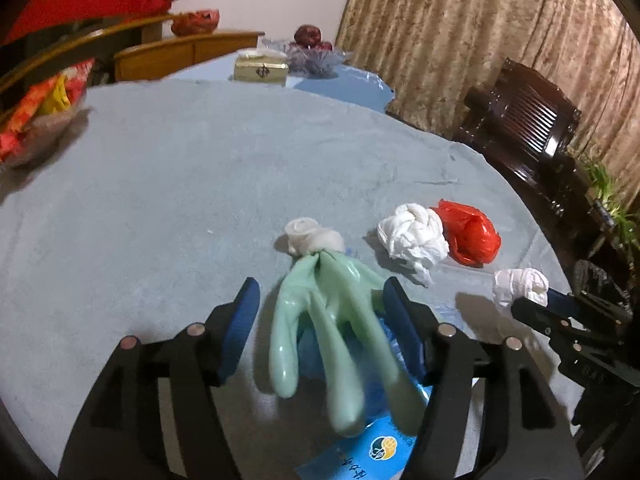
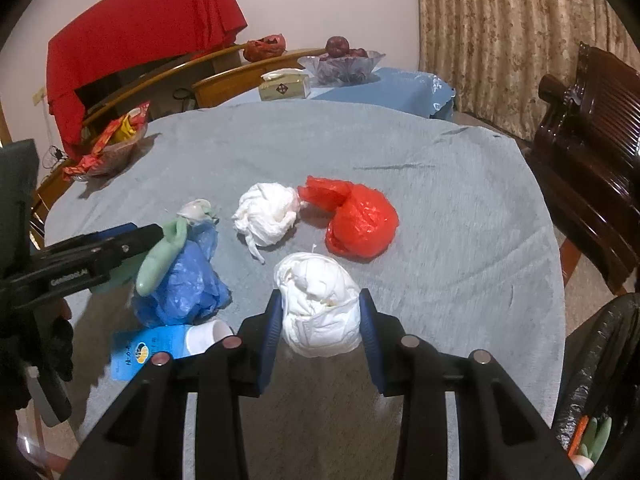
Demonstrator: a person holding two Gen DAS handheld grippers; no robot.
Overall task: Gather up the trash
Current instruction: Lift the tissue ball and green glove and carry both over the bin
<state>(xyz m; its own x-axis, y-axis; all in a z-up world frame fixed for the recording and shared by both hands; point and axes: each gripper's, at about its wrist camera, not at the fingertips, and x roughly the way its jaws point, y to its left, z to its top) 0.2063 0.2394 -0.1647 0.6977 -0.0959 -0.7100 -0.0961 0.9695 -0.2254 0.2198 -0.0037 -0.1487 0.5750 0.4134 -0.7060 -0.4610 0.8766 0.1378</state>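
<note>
Left tongs (image 1: 320,312) spread wide, blue pads either side of a pale green rubber glove (image 1: 320,320) at lower centre of left view; no pad contact visible. Glove draped over crumpled blue plastic bag (image 2: 180,280); light blue printed packet (image 2: 136,354) beneath. Right tongs (image 2: 320,320) clamped on crumpled white paper wad (image 2: 320,308), lower centre of right view. Knotted white tissue ball (image 2: 266,214) and red plastic bag (image 2: 360,220) touching, mid-frame on grey cloth-covered surface (image 2: 440,220). Black bin bag (image 2: 600,360) at lower right edge.

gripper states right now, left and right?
Left gripper: open, jaws either side of the green glove, not clamping it.
Right gripper: shut on the white paper wad, pads pressed against both its sides.
</note>
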